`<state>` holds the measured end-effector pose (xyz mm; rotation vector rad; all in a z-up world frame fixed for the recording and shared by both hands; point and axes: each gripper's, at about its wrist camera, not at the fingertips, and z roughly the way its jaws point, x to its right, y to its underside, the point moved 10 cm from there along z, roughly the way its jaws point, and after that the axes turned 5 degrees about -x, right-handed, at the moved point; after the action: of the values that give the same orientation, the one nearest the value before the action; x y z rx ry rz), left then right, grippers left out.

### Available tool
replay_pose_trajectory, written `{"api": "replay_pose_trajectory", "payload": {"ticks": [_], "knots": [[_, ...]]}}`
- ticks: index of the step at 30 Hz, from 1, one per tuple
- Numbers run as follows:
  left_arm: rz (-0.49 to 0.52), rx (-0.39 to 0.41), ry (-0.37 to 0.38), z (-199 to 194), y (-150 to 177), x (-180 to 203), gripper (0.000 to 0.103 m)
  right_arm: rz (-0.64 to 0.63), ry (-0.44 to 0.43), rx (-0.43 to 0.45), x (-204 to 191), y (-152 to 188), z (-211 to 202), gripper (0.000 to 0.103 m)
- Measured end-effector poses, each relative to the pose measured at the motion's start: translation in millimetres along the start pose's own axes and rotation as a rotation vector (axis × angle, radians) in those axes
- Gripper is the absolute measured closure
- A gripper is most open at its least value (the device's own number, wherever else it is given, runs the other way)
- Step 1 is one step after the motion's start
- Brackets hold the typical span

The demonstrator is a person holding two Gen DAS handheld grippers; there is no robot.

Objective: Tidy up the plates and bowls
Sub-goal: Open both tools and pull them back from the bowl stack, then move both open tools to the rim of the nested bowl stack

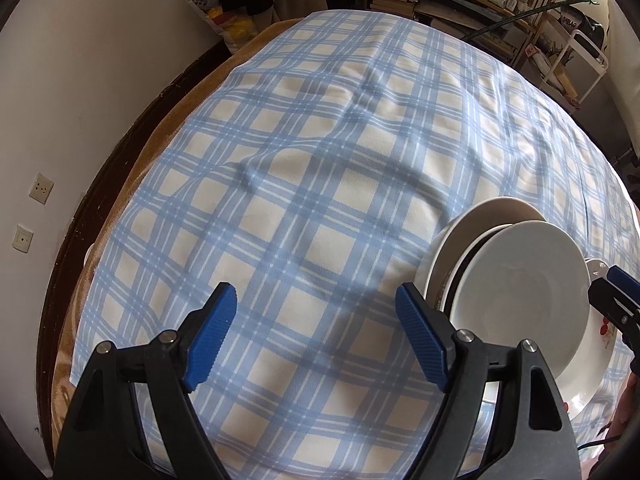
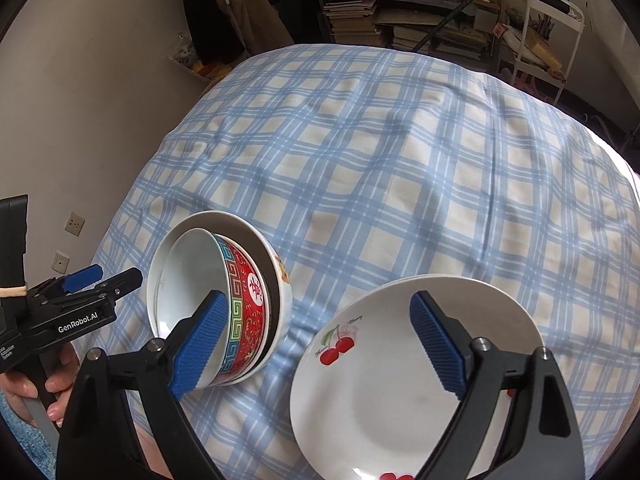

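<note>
Both tongs stand apart, holding nothing. The right tongs (image 2: 316,342) hang over the gap between the nested bowls (image 2: 224,300), just to their left, and the cherry plate (image 2: 400,392) on the surface (image 2: 400,160). The left tongs (image 1: 316,340) hover left of the bowls.
</note>
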<state>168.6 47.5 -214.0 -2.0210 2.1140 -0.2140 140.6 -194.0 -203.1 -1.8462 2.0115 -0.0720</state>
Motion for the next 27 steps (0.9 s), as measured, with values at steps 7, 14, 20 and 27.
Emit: {"api": "replay_pose_trajectory", "payload": {"ticks": [7, 14, 20, 27], "knots": [[-0.016, -0.03, 0.013, 9, 1, -2, 0.022, 0.019, 0.035, 0.0, 12, -2, 3, 0.006], [-0.01, -0.046, 0.016, 14, 1, -1, 0.022, 0.037, 0.045, -0.03, 19, 1, 14, 0.006], [-0.017, -0.048, 0.054, 12, 1, 1, 0.022, 0.04, 0.053, -0.045, 21, 3, 19, 0.006], [-0.023, -0.045, 0.092, 8, 2, 4, 0.022, 0.056, 0.045, -0.051, 23, 4, 21, 0.006]]}}
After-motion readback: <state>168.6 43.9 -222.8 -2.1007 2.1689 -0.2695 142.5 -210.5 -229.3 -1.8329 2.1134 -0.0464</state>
